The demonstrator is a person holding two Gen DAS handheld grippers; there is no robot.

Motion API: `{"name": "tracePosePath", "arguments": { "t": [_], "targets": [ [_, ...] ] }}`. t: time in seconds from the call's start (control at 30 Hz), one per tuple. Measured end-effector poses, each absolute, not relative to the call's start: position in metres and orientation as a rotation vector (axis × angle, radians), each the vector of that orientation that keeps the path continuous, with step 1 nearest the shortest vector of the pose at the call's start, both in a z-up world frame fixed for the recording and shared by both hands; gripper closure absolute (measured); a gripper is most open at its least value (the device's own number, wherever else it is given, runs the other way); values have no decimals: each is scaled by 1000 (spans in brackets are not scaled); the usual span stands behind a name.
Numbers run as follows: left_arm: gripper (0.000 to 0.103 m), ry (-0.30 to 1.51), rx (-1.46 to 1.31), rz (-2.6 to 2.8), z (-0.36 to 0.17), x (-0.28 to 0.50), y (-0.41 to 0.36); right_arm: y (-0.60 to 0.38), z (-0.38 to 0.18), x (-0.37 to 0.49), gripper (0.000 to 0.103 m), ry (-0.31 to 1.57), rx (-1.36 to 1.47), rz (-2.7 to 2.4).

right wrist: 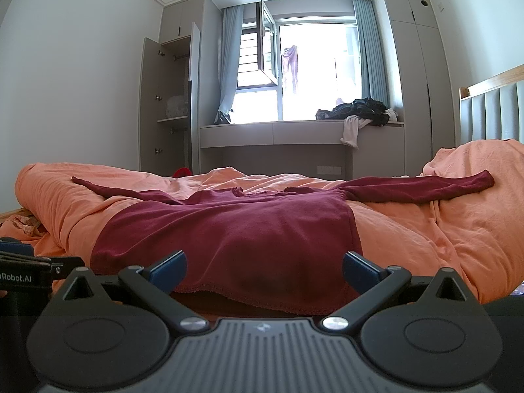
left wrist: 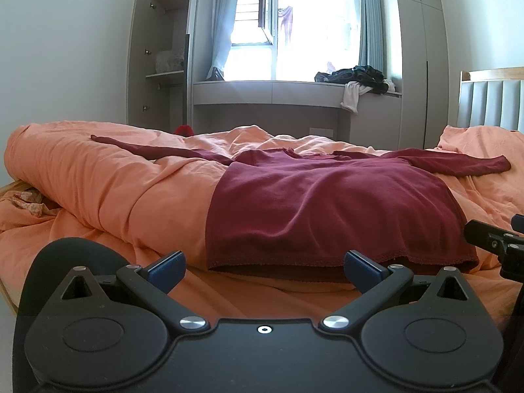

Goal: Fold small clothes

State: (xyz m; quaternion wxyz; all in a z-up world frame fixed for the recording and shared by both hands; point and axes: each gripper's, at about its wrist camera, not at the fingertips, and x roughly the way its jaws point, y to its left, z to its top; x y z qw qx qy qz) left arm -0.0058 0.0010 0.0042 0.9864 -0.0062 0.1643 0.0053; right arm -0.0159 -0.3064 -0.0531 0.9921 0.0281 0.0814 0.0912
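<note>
Left gripper point(left wrist: 264, 267) low over the bedding, jaws spread wide, nothing between the blue pads point(left wrist: 167, 267); aimed at the near hem of the maroon long-sleeve top point(left wrist: 311, 196); hem just ahead of the fingertips, contact not confirmable from this angle; right-hand pad overlaps the hem edge in view. Right gripper point(right wrist: 264, 267) same posture, jaws wide apart, empty; hem of the top runs between and just beyond its pads point(right wrist: 363, 268); touching or not, cannot tell. Each gripper visible at the edge of the other's view: right one at far right of the left wrist view, left one at far left of the right wrist view; side by side, near each other.

Top spread flat, hem toward the cameras, neckline away; draped over a rolled orange duvet point(left wrist: 98, 177) on the bed; both sleeves stretched outward, left sleeve point(left wrist: 147, 149) along the duvet ridge, right sleeve point(right wrist: 425, 186) reaching toward the orange pillow point(right wrist: 475, 163); body mildly wrinkled.

Background: window point(right wrist: 314, 65) with one sash swung open, blue curtains; dark clothes pile point(right wrist: 357, 109) on the window bench, white piece hanging over its edge; wardrobe door point(right wrist: 149, 104) open at left; padded headboard point(right wrist: 491, 111) at right.
</note>
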Motion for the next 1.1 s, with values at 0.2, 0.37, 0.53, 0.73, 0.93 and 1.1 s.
{"name": "tracePosePath", "arguments": {
  "t": [0.2,0.37,0.53,0.73,0.93,1.1],
  "targets": [
    [0,329,-12,11,4,-6,1,-307,-53,-16,0,163,57,183],
    [0,330,-10,11,4,-6,1,-307,-53,-16,0,163,57,183],
    [0,331,-11,13,4,-6,1,-306,-53,-16,0,163,57,183],
    [0,341,-11,16,7,-6,5,-305,-53,-17,0,165,59,182],
    [0,371,-2,17,9,5,5,-309,-49,-15,0,181,62,184],
    [0,386,9,5,23,27,0,-311,-43,4,0,269,70,198]
  ]
}}
